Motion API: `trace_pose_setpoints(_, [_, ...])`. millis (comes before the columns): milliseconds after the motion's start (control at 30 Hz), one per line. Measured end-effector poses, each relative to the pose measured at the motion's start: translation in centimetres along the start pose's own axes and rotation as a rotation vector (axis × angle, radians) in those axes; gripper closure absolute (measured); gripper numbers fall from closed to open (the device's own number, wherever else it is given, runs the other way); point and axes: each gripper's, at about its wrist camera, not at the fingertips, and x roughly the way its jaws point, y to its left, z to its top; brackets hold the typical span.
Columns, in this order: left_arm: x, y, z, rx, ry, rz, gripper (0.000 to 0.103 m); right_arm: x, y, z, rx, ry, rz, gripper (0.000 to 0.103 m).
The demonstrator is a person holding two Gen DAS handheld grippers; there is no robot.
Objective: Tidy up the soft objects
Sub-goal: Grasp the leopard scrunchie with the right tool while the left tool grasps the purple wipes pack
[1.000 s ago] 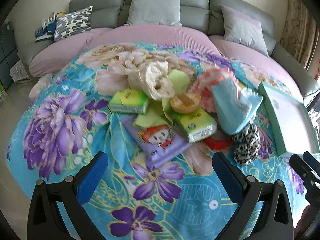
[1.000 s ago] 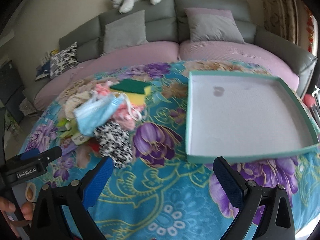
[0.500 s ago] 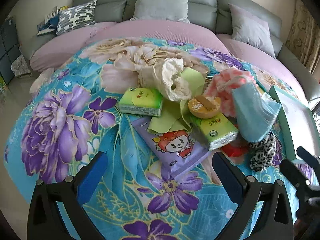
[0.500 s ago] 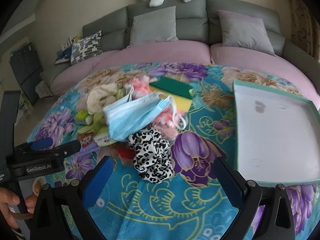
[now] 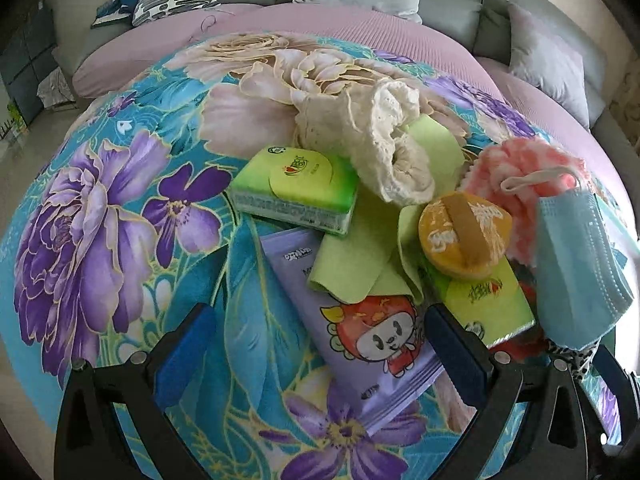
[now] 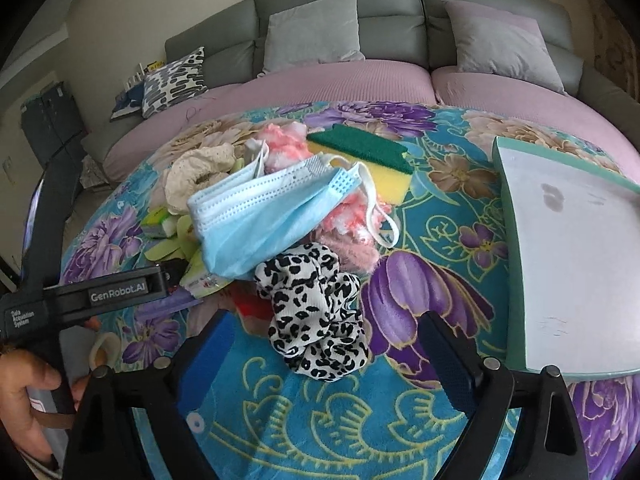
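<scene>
Blue-padded right hand-held gripper (image 6: 324,356) wide, closing slightly, straddling leopard scrunchie (image 6: 316,316), untouched.

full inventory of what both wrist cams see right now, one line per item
face mask: 1, light blue, top of pile
scrunchie: 1, black-and-white leopard, pile's near edge
sponge: 1, yellow with green top, far side of pile
pink puff: 1, pink-white, under mask
lace cloth: 1, cream, far side of pile
tissue packs: 2, green
wipes pack: 1, purple, cartoon print
round puff: 1, orange
green cloth: 1, lime
tray: 1, teal rim, white inside, empty, right of pile
blanket: 1, floral turquoise
sofa: 1, grey, cushions
left gripper: jaws open
right gripper: jaws open, just been closing, nothing gripped
hand: 1, on left handle
</scene>
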Motion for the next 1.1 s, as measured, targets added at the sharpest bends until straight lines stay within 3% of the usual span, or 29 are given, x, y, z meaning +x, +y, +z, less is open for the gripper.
trace_pose_setpoints(400, [0.2, 0.3, 0.1, -0.004, 0.016, 0.009, 0.001, 0.7, 0.4, -0.5, -0.011, 0.019, 0.002, 0.009])
trace_pose_setpoints(833, [-0.9, 4.6, -0.5, -0.028, 0.019, 0.071, 0.001, 0.7, 0.1, -0.9, -0.003, 0.019, -0.012, 0.01])
trace_pose_setpoints(900, [-0.9, 4.7, -0.4, -0.028, 0.015, 0.061, 0.001, 0.7, 0.0, -0.9, 0.002, 0.021, -0.01, 0.017])
trace_pose_setpoints(1100, [-1.3, 2.4, -0.3, 0.041, -0.003, -0.029, 0.001, 1.1, -0.3, -0.9, 0.003, 0.03, -0.022, 0.023])
